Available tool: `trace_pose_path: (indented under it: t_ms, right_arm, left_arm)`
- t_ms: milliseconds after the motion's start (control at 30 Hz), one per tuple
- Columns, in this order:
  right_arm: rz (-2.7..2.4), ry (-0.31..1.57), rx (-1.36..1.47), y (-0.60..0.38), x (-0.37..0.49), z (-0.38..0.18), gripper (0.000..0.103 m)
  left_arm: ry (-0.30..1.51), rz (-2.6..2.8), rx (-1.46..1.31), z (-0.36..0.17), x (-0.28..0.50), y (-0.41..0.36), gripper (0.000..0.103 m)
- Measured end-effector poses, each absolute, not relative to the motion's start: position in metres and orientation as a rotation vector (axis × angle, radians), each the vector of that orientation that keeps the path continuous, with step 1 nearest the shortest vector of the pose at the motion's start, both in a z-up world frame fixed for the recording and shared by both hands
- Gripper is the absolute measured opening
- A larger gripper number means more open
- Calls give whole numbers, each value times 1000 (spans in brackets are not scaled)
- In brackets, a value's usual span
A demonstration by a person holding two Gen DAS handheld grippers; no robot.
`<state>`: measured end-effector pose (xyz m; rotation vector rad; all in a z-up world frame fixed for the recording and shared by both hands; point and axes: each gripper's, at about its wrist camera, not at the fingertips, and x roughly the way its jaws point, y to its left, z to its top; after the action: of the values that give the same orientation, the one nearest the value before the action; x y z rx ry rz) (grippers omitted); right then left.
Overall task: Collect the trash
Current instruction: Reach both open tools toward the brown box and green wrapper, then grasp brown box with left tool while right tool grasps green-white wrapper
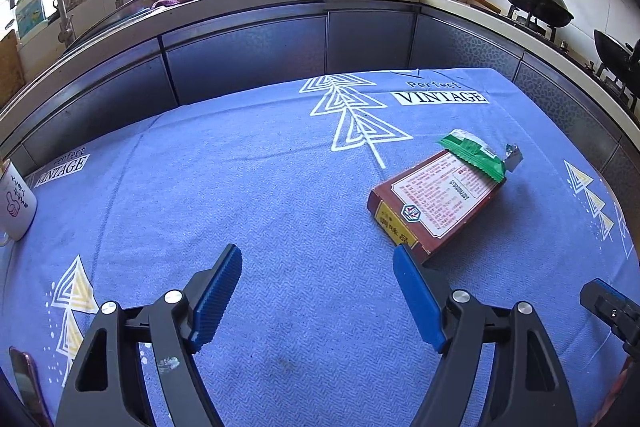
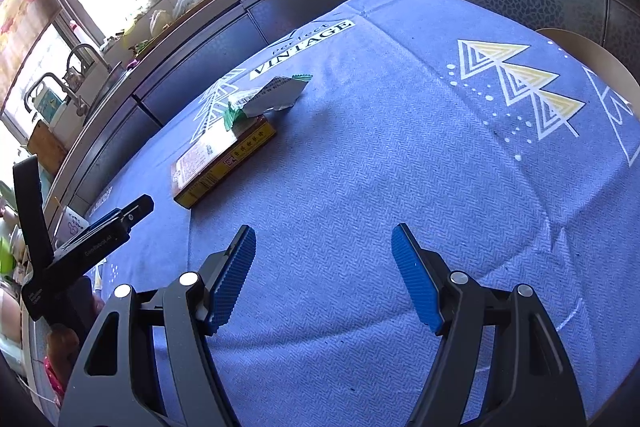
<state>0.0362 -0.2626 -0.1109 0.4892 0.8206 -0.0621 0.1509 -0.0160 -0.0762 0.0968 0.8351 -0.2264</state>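
From the left wrist, the left tool hangs over the blue patterned cloth of the desk with its jaws spread wide and nothing between them. Just ahead of its right finger lies a flat maroon box, its near corner almost at that blue pad, though I cannot tell whether they touch. A green wrapper rests across the box's far end. Only this view shows a white mug at the cloth's left edge, its inside hidden, a phone at the lower left, and a lidded wok on the stove at right. A tip of the right tool pokes in at the right edge. From the right wrist, the right tool also stands wide and empty over bare cloth, with the box well ahead and to its left, the wrapper showing its silvery inside. Here the left tool reaches in from the left, near the box's near end.
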Motion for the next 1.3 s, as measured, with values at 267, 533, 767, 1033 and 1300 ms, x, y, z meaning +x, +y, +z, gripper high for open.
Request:
trace_pose_path:
  t_ms: [267,533,767,1033,1300]
  right_arm:
    - [-28,815,499,-262,58,-105,70]
    - [78,861,737,-312,135,-107,70]
    - [134,913,939,-336,189,-126,70]
    - [160,919,1030,-328,219,-131,66]
    - [159,959,1017,-317,211,-143,3]
  left_arm:
    - [834,-232,83,-76,154,-12,83]
    - [692,-405,80,-54,150,-25,99]
    - [676,-522,164,-59,172,-59,99]
    - [775,-561,281,-89,189,-94,93]
    - [757,-577,315,-88,172,-96,61]
